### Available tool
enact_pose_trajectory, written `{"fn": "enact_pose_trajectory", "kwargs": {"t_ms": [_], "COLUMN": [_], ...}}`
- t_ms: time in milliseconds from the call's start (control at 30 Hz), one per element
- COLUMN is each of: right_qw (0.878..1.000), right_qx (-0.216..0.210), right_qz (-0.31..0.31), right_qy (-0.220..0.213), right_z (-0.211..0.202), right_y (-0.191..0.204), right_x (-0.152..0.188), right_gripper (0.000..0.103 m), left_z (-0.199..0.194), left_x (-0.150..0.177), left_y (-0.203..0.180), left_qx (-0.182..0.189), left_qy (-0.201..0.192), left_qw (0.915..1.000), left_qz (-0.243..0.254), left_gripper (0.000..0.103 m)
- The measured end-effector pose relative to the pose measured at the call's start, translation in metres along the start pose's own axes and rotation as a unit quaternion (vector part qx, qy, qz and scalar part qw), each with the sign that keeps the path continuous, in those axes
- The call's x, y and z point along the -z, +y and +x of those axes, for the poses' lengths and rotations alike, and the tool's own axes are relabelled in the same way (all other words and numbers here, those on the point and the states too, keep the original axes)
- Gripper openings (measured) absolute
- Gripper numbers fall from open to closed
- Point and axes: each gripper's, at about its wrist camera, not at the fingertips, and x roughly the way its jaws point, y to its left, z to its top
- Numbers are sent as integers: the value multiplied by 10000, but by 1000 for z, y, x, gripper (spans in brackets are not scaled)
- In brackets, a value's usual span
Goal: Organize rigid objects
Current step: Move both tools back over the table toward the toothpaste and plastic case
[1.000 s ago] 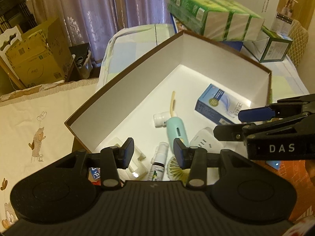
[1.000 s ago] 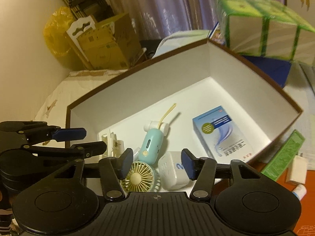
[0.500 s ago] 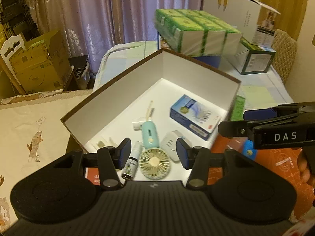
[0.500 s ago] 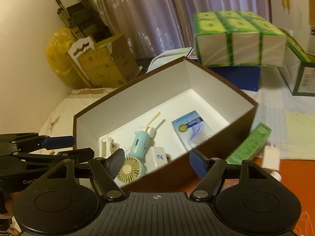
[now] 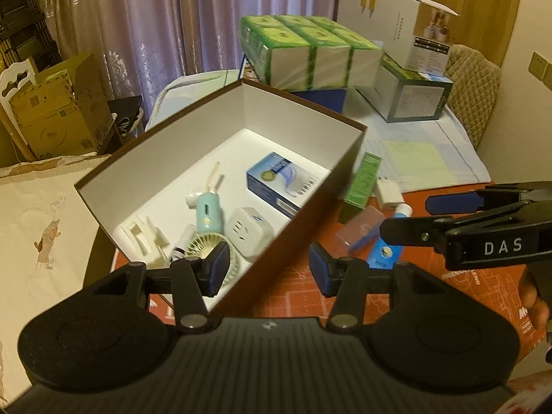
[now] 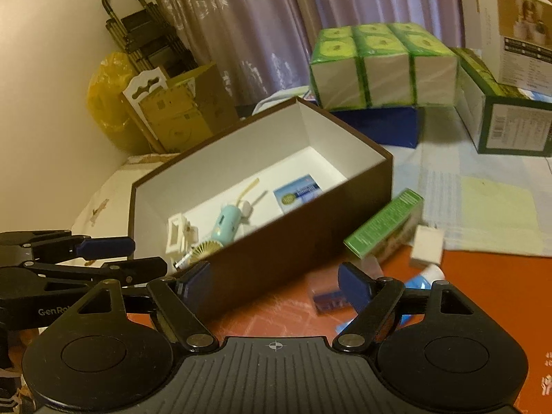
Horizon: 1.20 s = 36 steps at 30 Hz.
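While the left claw (image 5: pixel 267 267) sits spread wide with nothing in it, the left wrist view looks down on the brown box (image 5: pixel 303 220) at about 11 o'clock from the claw. Inside it: a blue carton (image 5: pixel 279 181), a white plug adapter (image 5: pixel 250 229), a mint handheld fan (image 5: pixel 207 222) and some white plastic bits (image 5: pixel 143 238). Out on the orange bench (image 5: pixel 293 293), around 1 o'clock, lie a green carton (image 5: pixel 362 181), a white charger (image 5: pixel 388 191) and a blue tube (image 5: pixel 384 252). The right claw (image 5: pixel 407 217) pokes in from 3 o'clock.

From the right wrist view, the right claw (image 6: pixel 274 284) is also wide open and empty, hovering above the bench near the box's (image 6: pixel 296 241) outer wall. The green carton (image 6: pixel 383 224) and charger (image 6: pixel 426 246) are at 1 o'clock, just outside the box. The left claw (image 6: pixel 138 252) is at 9 o'clock.
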Motion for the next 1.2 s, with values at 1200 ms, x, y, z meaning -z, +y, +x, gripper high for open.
{"fn": "enact_pose_trajectory", "kwargs": {"t_ms": [1200], "right_qw": [9938], "right_qx": [791], "right_qz": [27], "right_qy": [778], "right_z": [-9], "right_y": [-71], "right_x": [66], "right_gripper": [77], "left_z": [41], "left_x": [44], "left_y": [-73], "left_qx": [262], "left_qy": [701], "left_qw": [9970], "left_qz": [184], "left_gripper": [46]}}
